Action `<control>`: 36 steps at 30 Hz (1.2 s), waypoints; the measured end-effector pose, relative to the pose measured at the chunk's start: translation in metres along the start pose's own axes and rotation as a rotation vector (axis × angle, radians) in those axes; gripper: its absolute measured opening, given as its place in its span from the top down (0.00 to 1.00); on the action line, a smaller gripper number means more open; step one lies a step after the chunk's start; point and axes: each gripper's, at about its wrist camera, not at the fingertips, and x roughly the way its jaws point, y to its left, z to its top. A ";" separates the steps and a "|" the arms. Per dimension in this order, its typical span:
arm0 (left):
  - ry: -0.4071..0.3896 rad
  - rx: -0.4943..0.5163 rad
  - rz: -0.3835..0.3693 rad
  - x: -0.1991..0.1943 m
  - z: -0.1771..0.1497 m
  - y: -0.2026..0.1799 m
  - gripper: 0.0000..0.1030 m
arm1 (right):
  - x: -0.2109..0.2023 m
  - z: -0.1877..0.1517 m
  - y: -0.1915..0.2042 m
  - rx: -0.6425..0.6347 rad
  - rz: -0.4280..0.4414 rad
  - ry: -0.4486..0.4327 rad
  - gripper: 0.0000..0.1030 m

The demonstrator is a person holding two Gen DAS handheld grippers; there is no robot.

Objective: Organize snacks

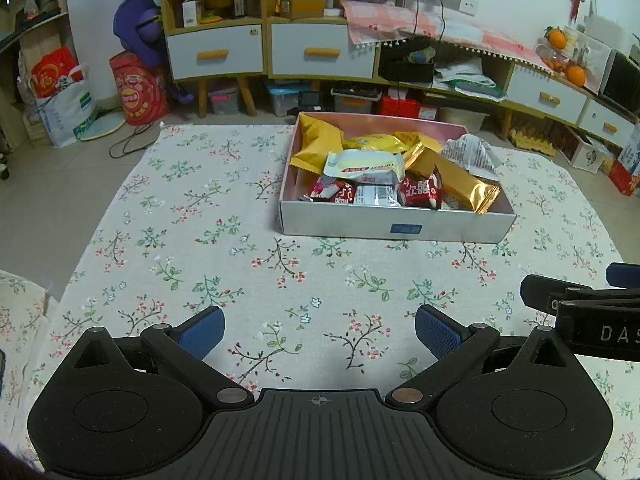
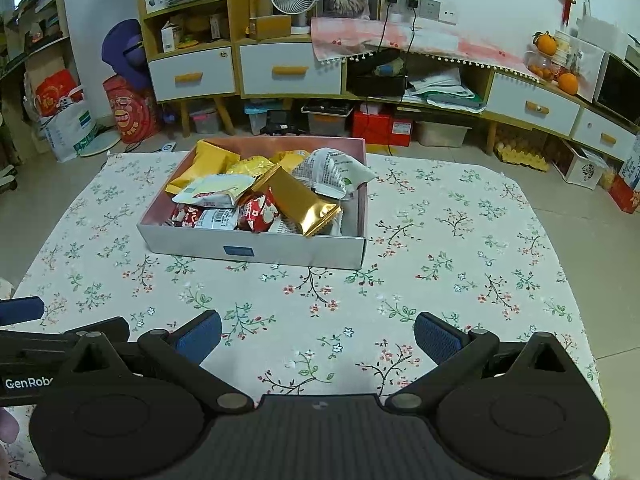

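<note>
Blue pads are seen on both fingers of the left gripper (image 1: pixel 319 334), which is spread wide with nothing between its jaws; only the flowered cloth (image 1: pixel 200 220) of the desk is seen beneath the gap. The right gripper (image 2: pixel 318 338) is likewise spread wide and released, with no snack held or touched. The two are held side by side, low over the near part of the desk, each showing at the edge of the other's view.

Well beyond both grippers, a shallow cardboard box (image 2: pixel 280 250) is set on the cloth, grey outside and pink inside, with a small blue label on its near wall. The snacks are piled loosely inside it. A gold foil packet (image 2: pixel 304 204) is laid slanted over the heap, one end resting near the front wall. A pale packet (image 2: pixel 214 192) is seen to its left, above red packets (image 2: pixel 260 212) and a white barcode wrapper. A yellow pouch (image 2: pixel 208 164) is leaned in the far left corner, and a crumpled white printed wrapper (image 2: pixel 332 172) is lodged against the right wall, partly over the rim.
</note>
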 end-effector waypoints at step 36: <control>-0.023 0.030 0.049 -0.001 -0.003 -0.001 0.01 | 0.000 -0.002 0.006 -0.009 0.005 0.005 0.26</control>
